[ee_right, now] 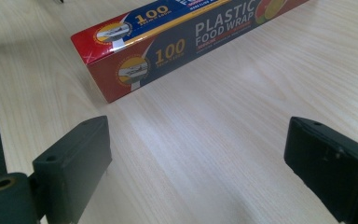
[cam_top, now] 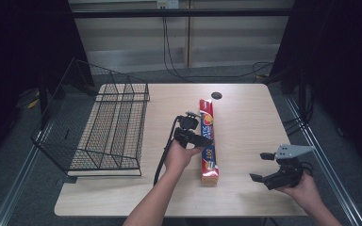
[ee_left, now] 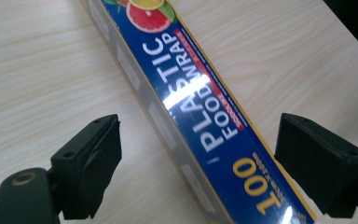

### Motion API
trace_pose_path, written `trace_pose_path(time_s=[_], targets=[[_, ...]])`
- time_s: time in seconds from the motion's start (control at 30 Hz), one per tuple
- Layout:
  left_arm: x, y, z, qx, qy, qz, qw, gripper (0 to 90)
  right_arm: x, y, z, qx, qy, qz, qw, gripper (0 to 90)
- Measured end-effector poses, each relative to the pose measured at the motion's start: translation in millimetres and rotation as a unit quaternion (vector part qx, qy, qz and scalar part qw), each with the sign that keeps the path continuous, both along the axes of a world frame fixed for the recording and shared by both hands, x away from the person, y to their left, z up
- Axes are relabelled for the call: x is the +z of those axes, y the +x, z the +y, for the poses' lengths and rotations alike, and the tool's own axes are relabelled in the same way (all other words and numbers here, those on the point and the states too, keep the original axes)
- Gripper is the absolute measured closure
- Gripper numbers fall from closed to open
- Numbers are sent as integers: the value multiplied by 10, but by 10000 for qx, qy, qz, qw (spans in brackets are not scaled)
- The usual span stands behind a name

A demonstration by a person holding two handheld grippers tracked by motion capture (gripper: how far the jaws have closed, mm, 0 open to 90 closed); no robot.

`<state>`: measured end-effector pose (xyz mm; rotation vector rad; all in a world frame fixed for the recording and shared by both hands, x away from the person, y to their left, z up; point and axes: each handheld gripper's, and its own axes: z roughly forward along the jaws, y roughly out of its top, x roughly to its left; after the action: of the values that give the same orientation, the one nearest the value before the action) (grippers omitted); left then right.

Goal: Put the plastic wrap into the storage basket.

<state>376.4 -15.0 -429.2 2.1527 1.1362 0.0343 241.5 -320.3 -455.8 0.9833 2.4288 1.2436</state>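
1. Claws first: my left claw (cam_top: 206, 141) hangs over the middle of the wrap box (cam_top: 208, 141), jaws spread wide, one on each side of the box in the left gripper view.
2. From that view I see the box (ee_left: 200, 116) running slantwise between the two jaws. Bare table shows between the left jaw and the box; the right jaw stands just beside the box's yellow edge, and I cannot tell whether it touches. Nothing is clamped.
3. My right claw (cam_top: 262, 165) sits well to the right of the box, near the table's front right corner, jaws wide apart with only bare wood between them.
4. In the right gripper view the box's red end (ee_right: 116, 65) lies ahead of the right claw and toward its left jaw, clear of both jaws.
5. From the high view the box lies flat on the table (cam_top: 245, 117), long axis running away from me, its near end below and right of the left claw, its far end beyond that claw.
6. A wire rack (cam_top: 99, 127) stands well to the left of the left claw, at the table's left edge.
7. A dark hole (cam_top: 216, 95) in the tabletop sits beyond the box's far end, farther from the left claw.
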Motion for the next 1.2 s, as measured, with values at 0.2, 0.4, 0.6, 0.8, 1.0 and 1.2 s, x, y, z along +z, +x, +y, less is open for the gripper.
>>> trace_pose_path(time_s=[0.2, 0.4, 0.6, 0.8, 1.0, 1.2], targets=[[-32, 123, -94, 63, 183, 107, 9998, 146, 6, 5, -8, -17, 13, -32, 10000, 74], [-65, 235, -164, 184, 210, 186, 9994, 145, 3, 14, -4, -9, 30, -11, 10000, 73], [-99, 317, -233, 264, 297, 259, 9989, 144, 2, 14, -2, -22, 46, -25, 10000, 73], [-152, 389, -266, 493, 287, 329, 9978, 145, 0, 18, -5, -23, 55, -30, 10000, 75], [-197, 441, -296, 477, 410, 367, 9973, 147, 4, 20, -10, -22, 81, -38, 10000, 76], [-243, 495, -336, 590, 352, 455, 9966, 148, 2, 27, -14, -26, 108, -11, 9999, 78]])
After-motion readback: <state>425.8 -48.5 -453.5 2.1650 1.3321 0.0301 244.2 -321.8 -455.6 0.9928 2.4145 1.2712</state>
